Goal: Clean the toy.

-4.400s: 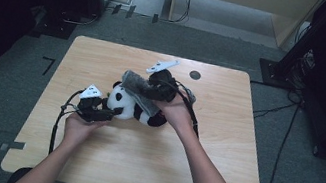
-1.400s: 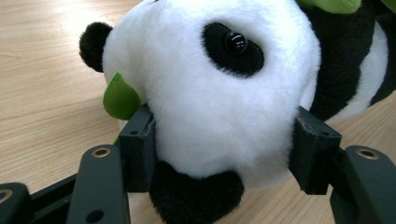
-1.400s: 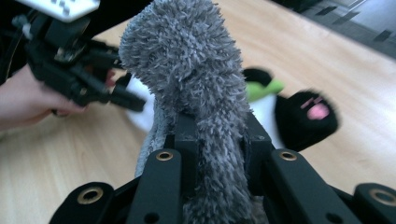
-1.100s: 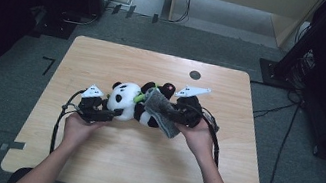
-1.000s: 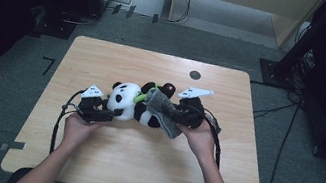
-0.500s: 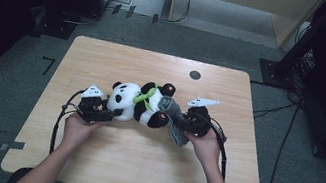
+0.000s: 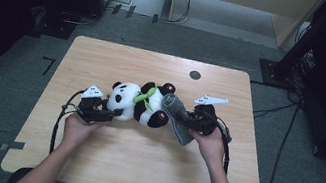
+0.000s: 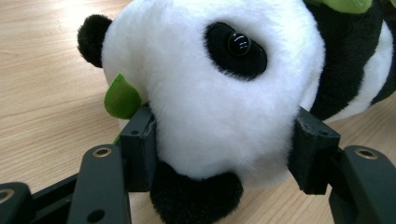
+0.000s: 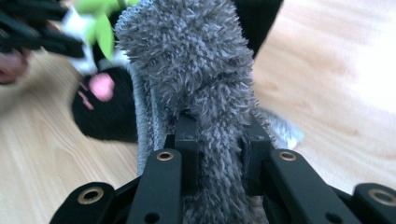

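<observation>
Since the earlier frames, the right gripper [image 7: 185, 121] has carried the grey cloth [image 7: 177, 118] off the panda's back and down to its 3 o'clock side, low beside the tabletop [image 7: 155, 65]. Its fingers [image 9: 187, 140] are clamped on a fold of the shaggy cloth, which touches the toy's black foot with the pink pad. Lying on its side near the middle of the tabletop is the plush panda [image 7: 138, 103], head toward 9 o'clock. At that end the left gripper [image 7: 109, 113] has its fingers [image 8: 140, 144] pressed on either side of the white head.
</observation>
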{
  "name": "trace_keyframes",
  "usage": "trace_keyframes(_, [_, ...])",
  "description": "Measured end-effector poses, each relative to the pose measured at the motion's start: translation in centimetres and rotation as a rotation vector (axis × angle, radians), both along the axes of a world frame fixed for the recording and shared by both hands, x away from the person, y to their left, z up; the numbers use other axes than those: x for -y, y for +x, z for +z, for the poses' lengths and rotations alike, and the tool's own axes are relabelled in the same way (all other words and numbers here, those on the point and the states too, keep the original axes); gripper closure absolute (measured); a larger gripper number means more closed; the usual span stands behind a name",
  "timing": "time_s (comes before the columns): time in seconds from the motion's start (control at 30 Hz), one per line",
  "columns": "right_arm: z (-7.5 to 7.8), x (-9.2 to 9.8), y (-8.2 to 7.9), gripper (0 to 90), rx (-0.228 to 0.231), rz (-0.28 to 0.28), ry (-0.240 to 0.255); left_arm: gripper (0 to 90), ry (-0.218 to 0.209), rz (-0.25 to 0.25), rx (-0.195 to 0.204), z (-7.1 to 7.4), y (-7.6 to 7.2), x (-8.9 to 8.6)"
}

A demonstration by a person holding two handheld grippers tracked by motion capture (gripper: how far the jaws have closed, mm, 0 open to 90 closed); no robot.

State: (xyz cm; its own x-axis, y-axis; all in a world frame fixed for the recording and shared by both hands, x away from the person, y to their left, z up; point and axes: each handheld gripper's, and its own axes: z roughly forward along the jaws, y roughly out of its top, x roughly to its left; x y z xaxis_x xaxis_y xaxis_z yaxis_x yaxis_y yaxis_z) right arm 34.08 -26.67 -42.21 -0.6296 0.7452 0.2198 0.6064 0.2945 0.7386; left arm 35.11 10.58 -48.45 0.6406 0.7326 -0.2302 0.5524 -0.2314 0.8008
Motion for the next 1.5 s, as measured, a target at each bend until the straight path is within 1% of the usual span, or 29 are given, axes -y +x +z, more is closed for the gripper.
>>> trace_keyframes(0.03, [0.4, -0.1, 0.0, 74.6, 0.000, 0.002, 0.007, 36.8, 0.000, 0.001, 0.000, 0.0, 0.0, 0.0])
trace_keyframes(0.1, [1.4, -0.4, 0.1, 74.6, 0.021, 0.013, 0.017, 36.8, -0.002, 0.002, 0.000, 0.0, 0.0, 0.0])
trace_keyframes(0.17, [2.5, -1.0, 0.2, 74.6, 0.045, 0.034, 0.023, 36.8, -0.002, 0.001, 0.001, 0.0, 0.0, 0.0])
trace_keyframes(0.27, [3.9, -2.2, 0.3, 74.6, 0.069, 0.066, 0.037, 36.8, -0.002, 0.001, 0.001, 0.0, 0.0, 0.0])
trace_keyframes(0.37, [4.8, -3.7, 0.3, 74.5, 0.079, 0.105, 0.044, 36.8, -0.001, -0.001, 0.003, 0.0, 0.0, 0.0])
trace_keyframes(0.4, [5.0, -4.2, 0.2, 74.5, 0.086, 0.122, 0.045, 36.8, 0.000, -0.001, 0.003, 0.0, 0.0, 0.0])
trace_keyframes(0.47, [5.0, -5.4, 0.1, 74.4, 0.083, 0.156, 0.034, 36.8, 0.000, -0.001, 0.003, 0.0, 0.0, 0.0])
trace_keyframes(0.53, [4.7, -6.4, 0.1, 74.3, 0.072, 0.181, 0.014, 36.7, -0.007, -0.002, -0.002, 0.0, 0.0, -0.1])
trace_keyframes(0.6, [4.1, -7.1, 0.2, 74.3, 0.066, 0.193, -0.026, 36.7, -0.013, -0.004, -0.007, 0.0, 0.0, -0.1])
trace_keyframes(0.7, [3.1, -7.4, 0.5, 74.3, 0.043, 0.195, -0.051, 36.7, -0.008, -0.006, -0.004, 0.0, 0.0, -0.1])
trace_keyframes(0.77, [2.6, -7.3, 0.6, 74.1, 0.047, 0.187, -0.070, 36.7, -0.005, -0.008, -0.002, 0.0, 0.0, 0.0])
trace_keyframes(0.8, [2.5, -7.1, 0.7, 74.1, 0.051, 0.185, -0.071, 36.7, -0.005, -0.007, -0.002, 0.0, 0.0, 0.0])
trace_keyframes(0.93, [2.1, -5.8, 1.2, 74.0, 0.038, 0.147, -0.053, 36.7, -0.003, -0.007, 0.000, 0.0, 0.0, 0.0])
trace_keyframes(1.07, [1.7, -4.8, 1.4, 74.0, 0.034, 0.116, -0.046, 36.7, -0.005, -0.008, -0.003, 0.0, 0.0, 0.0])
trace_keyframes(1.2, [1.1, -3.9, 1.4, 74.1, 0.028, 0.079, -0.059, 36.7, -0.002, -0.011, -0.003, 0.0, -0.1, 0.0])
trace_keyframes(1.27, [0.7, -3.6, 1.4, 74.1, 0.037, 0.067, -0.088, 36.7, -0.002, -0.010, -0.004, -0.1, 0.0, 0.0])
trace_keyframes(1.3, [0.4, -3.4, 1.4, 74.1, 0.032, 0.061, -0.094, 36.8, -0.002, -0.010, -0.004, 0.0, 0.0, 0.0])
trace_keyframes(1.37, [-0.2, -3.0, 1.4, 74.2, 0.016, 0.053, -0.084, 36.7, 0.002, -0.013, -0.003, 0.0, 0.0, 0.0])
trace_keyframes(1.43, [-0.6, -2.6, 1.3, 74.3, 0.003, 0.044, -0.064, 36.7, 0.003, -0.013, -0.003, -0.1, 0.0, 0.0])
trace_keyframes(1.5, [-1.1, -2.3, 1.3, 74.2, -0.002, 0.039, -0.055, 36.7, 0.002, -0.013, -0.004, -0.1, 0.0, 0.0])
